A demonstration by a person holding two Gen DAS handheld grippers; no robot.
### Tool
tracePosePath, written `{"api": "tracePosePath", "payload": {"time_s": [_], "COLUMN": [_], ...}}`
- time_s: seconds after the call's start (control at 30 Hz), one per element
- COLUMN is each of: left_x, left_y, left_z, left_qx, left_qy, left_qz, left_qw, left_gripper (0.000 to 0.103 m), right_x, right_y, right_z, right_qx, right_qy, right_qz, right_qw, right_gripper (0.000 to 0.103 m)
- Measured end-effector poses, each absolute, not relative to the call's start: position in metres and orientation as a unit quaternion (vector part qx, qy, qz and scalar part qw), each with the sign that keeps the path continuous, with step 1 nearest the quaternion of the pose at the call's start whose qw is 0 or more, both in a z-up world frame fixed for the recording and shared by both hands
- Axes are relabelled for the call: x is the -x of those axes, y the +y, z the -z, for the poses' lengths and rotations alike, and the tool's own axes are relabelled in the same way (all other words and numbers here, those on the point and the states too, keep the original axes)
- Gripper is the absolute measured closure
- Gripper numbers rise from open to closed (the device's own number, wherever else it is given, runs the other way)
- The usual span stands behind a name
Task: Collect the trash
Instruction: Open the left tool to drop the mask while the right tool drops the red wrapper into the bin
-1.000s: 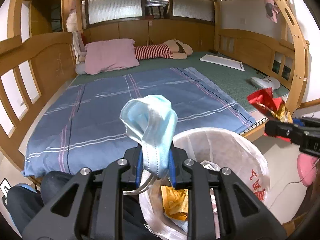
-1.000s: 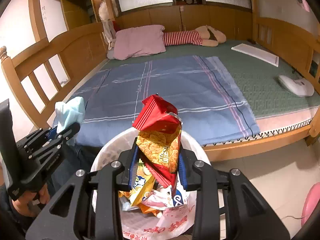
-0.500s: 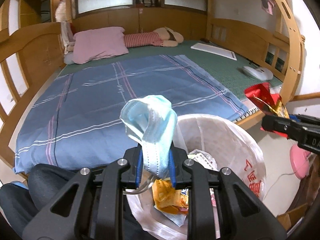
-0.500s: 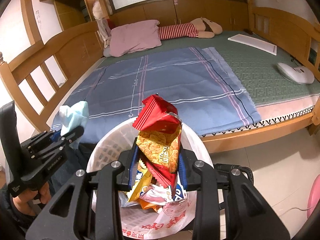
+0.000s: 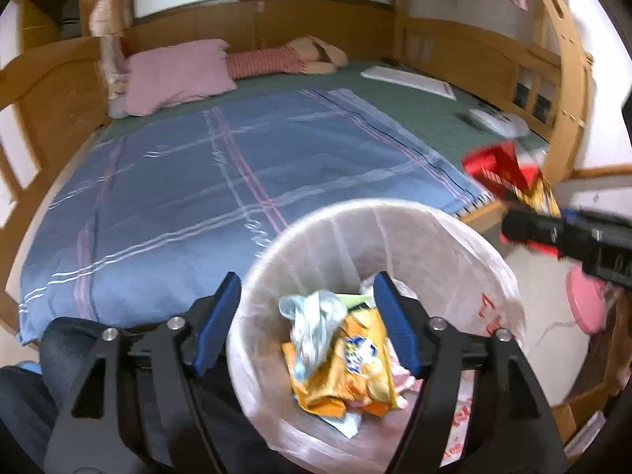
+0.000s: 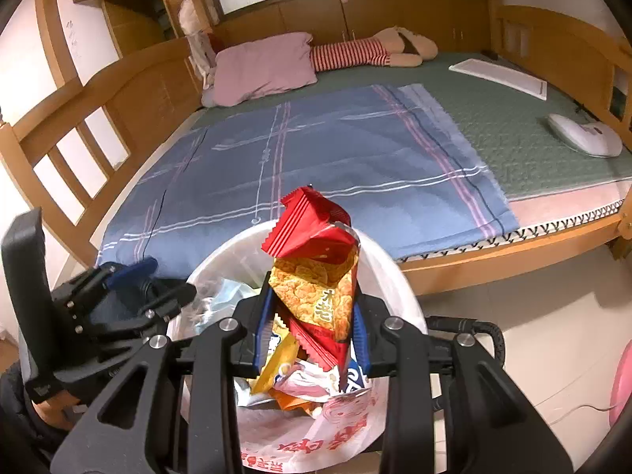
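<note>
My left gripper [image 5: 306,288] hangs over a white bin [image 5: 395,217] lined with a plastic bag, and its jaws are opening with nothing pressed between the blue pads. A pale blue face mask [image 5: 316,312] lies loose in the bin on top of orange wrappers. My right gripper [image 6: 312,304] is shut on a red and yellow snack wrapper [image 6: 316,260], which stands up above the bin's rim [image 6: 387,260]. In the left wrist view that wrapper [image 5: 497,173] shows at the right, beyond the bin. The left gripper [image 6: 158,284] shows at the bin's left edge in the right wrist view.
A wooden bed with a blue plaid blanket [image 5: 221,181] stands just behind the bin. On it lie a pink pillow [image 6: 264,67], a striped doll [image 6: 355,53] and a white device [image 6: 584,138]. Dark trouser legs [image 5: 67,339] sit left of the bin. Pale floor tiles [image 6: 533,316] lie to the right.
The left jaws have come apart and the face mask has dropped from them into the bin. The left gripper sank a little toward the bin. The right gripper kept its grip.
</note>
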State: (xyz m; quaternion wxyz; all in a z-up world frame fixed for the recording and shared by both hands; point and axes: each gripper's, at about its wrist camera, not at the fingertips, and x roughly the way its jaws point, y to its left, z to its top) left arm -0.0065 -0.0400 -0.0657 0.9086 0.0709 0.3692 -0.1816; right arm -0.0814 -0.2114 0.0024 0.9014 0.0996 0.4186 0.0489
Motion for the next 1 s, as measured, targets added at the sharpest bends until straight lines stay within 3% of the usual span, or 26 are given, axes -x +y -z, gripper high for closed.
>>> {"api": "tracePosePath", "payload": {"time_s": [0.13, 0.23, 0.3, 0.37, 0.57, 1.0], "left_x": [0.011, 0.014, 0.016, 0.017, 0.021, 0.052], "left_y": [-0.023, -0.013, -0.01, -0.008, -0.003, -0.005], "left_z": [0.053, 0.042, 0.038, 0.036, 0.027, -0.021], "left_qx": [-0.042, -0.029, -0.028, -0.028, -0.023, -0.034], "left_qy": [0.336, 0.311, 0.301, 0.297, 0.289, 0.264], "left_qz": [0.138, 0.115, 0.104, 0.097, 0.083, 0.063], "left_qw": [0.931, 0.943, 0.947, 0.949, 0.953, 0.962], "left_gripper": [0.015, 0.011, 0.008, 0.007, 0.004, 0.003], "right_x": [0.08, 0.08, 0.081, 0.082, 0.091, 0.108], "right_y": [-0.202, -0.195, -0.193, -0.192, -0.192, -0.185], "right_z": [0.002, 0.006, 0.005, 0.002, -0.011, -0.043], "right_qx": [-0.092, -0.091, -0.091, -0.09, -0.094, -0.059], "right_qy": [0.429, 0.433, 0.431, 0.421, 0.375, 0.29], "right_qz": [-0.061, -0.068, -0.069, -0.065, -0.053, -0.012], "right_qw": [0.896, 0.894, 0.895, 0.9, 0.921, 0.955], "right_gripper": [0.065, 0.058, 0.049, 0.029, 0.008, 0.004]}}
